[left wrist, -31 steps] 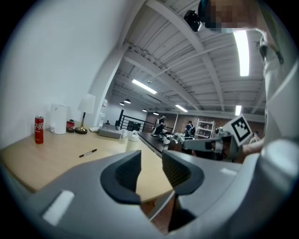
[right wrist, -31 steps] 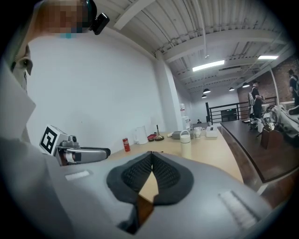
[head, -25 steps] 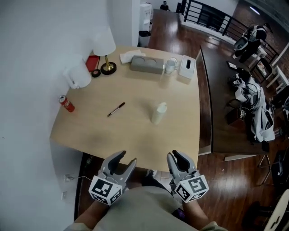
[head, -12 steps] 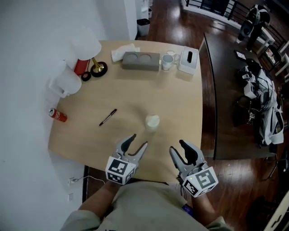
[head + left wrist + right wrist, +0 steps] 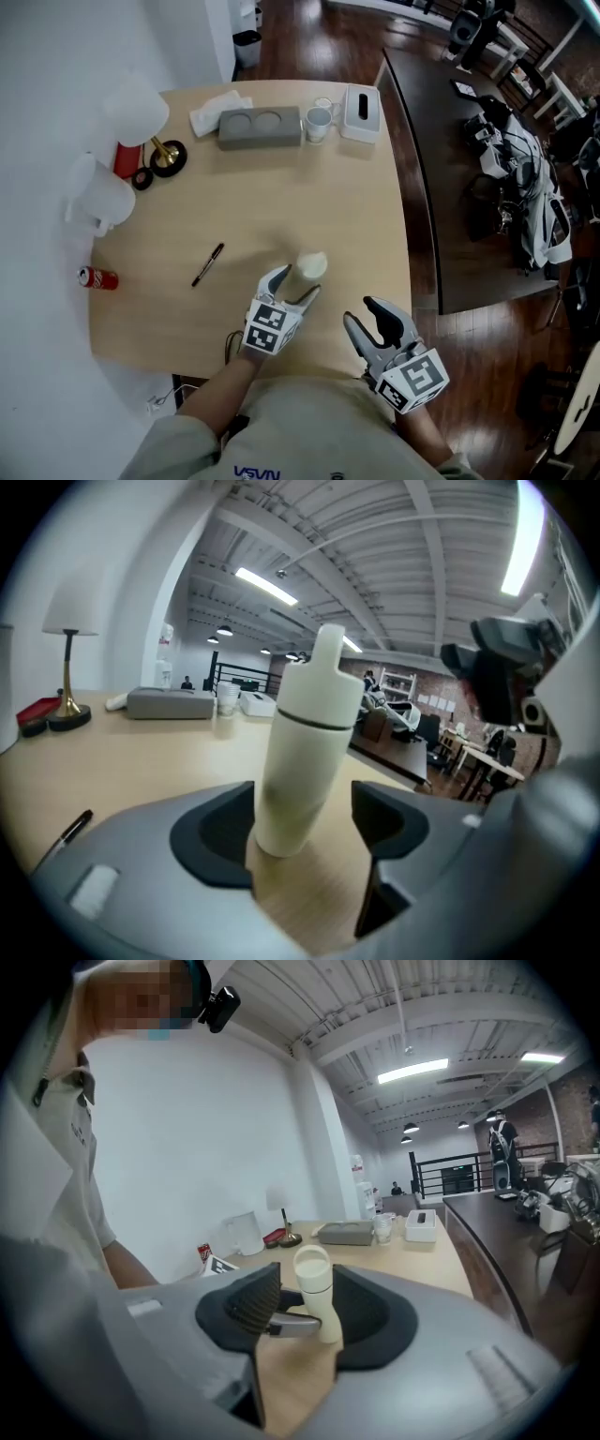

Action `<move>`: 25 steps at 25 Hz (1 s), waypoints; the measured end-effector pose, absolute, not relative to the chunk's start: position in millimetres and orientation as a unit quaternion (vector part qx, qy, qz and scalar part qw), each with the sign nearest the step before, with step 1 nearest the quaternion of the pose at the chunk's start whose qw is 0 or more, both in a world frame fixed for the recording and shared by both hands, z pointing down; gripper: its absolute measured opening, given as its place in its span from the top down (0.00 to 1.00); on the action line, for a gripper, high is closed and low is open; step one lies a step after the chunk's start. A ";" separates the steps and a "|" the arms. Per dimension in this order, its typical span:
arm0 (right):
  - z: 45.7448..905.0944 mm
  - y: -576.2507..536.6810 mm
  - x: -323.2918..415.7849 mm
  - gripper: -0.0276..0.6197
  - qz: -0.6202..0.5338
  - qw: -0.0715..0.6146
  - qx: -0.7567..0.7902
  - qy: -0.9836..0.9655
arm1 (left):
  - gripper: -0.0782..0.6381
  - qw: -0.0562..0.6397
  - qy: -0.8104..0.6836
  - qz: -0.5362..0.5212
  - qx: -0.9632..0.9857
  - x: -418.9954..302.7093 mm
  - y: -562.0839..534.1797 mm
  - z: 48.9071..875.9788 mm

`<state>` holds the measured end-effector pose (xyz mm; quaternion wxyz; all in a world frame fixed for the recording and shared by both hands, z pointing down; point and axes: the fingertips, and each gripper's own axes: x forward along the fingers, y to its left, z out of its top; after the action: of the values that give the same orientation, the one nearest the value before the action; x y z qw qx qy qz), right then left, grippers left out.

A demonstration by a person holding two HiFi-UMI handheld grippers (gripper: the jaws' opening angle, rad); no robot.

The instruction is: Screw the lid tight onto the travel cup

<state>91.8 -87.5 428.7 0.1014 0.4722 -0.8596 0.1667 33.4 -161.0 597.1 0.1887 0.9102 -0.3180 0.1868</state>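
Observation:
A cream travel cup (image 5: 312,265) with its lid on stands upright near the front of the wooden table (image 5: 281,197). My left gripper (image 5: 298,281) reaches over the table edge. Its jaws have just been opening, and they stand open on either side of the cup's base. In the left gripper view the cup (image 5: 305,742) sits between the pads, with a gap at the right pad. My right gripper (image 5: 364,314) hangs off the table's front edge. Its jaws have also been opening and hold nothing. In the right gripper view the cup (image 5: 314,1293) stands ahead of them.
A black pen (image 5: 207,264) lies left of the cup and a red can (image 5: 97,278) at the table's left edge. At the back stand a lamp (image 5: 141,117), a grey box (image 5: 260,127), a glass mug (image 5: 319,118) and a white tissue box (image 5: 362,100).
My left gripper has moved forward and down over the table until its jaws flank the cup, and they are wider. The right gripper has shifted slightly, with its jaws wider.

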 end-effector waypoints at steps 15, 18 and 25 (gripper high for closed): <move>447.7 -115.7 78.5 0.70 0.187 0.143 0.471 -0.850 | 0.45 0.160 -0.241 0.204 0.935 72.3 -175.7 615.6; 447.9 -120.5 79.2 0.70 0.188 0.137 0.471 -0.851 | 0.45 0.165 -0.234 0.224 0.932 69.3 -174.4 622.0; 441.0 -121.3 84.7 0.70 0.201 0.099 0.467 -0.855 | 0.44 0.205 -0.186 0.238 0.931 44.3 -167.7 590.0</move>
<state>84.7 -121.3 441.0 0.0985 0.4671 -0.8554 0.2010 44.3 -167.7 590.0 0.2049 0.9309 -0.1862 0.2382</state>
